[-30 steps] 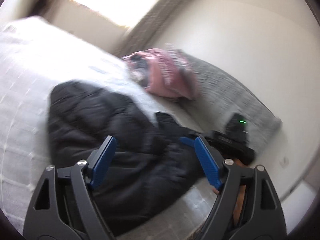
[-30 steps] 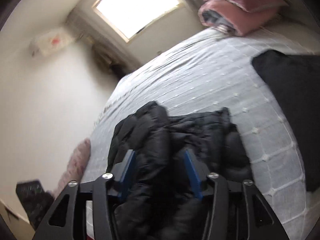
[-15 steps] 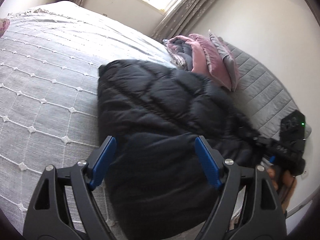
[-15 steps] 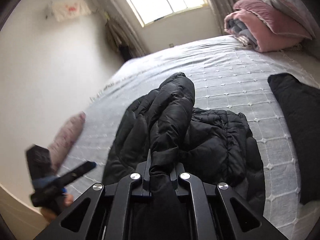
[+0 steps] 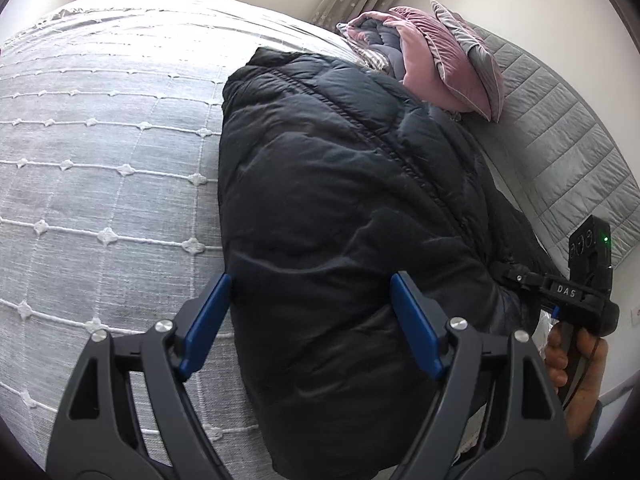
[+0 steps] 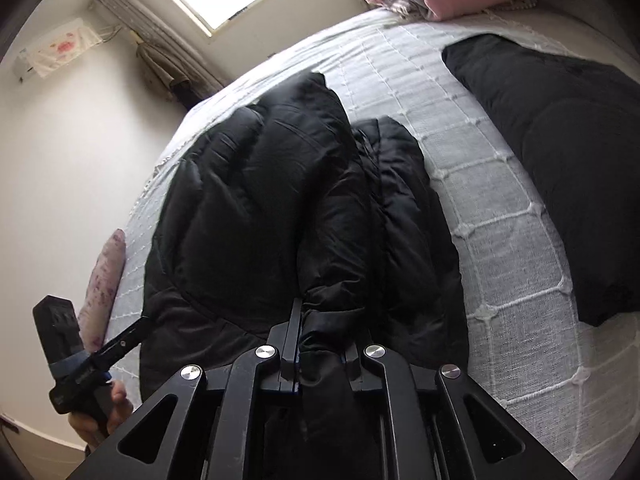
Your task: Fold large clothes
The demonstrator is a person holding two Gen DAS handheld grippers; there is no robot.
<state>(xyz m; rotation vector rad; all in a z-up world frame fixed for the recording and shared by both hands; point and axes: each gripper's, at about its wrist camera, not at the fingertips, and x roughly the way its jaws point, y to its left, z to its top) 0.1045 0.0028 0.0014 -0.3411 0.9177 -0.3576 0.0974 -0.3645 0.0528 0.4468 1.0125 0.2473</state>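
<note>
A black puffer jacket (image 6: 280,200), quilted in soft, shiny padded channels, lies bunched on the bed (image 6: 500,240), its bulk rumpled into rounded folds. The right gripper (image 6: 320,344) has its jaws nearly together, easing slightly apart, with a gathered fold of the jacket pinched between its fingers at the near edge. In the left wrist view the same kind of dark quilted fabric (image 5: 340,200) fills the middle as a broad, puffy mound with a stitched seam running diagonally across it. The left gripper (image 5: 312,320) stands wide open with blue pads, one finger beside the jacket's left edge over the bedspread and the other over the fabric, gripping nothing. A second dark garment (image 6: 560,160) lies flat, apart to the right on the bed. The bedspread is pale grey woven cloth with a raised white grid and small knots. Pink velvety pillows (image 5: 432,56) and a grey cushion (image 5: 476,52) are stacked against a quilted grey headboard (image 5: 560,128).
</note>
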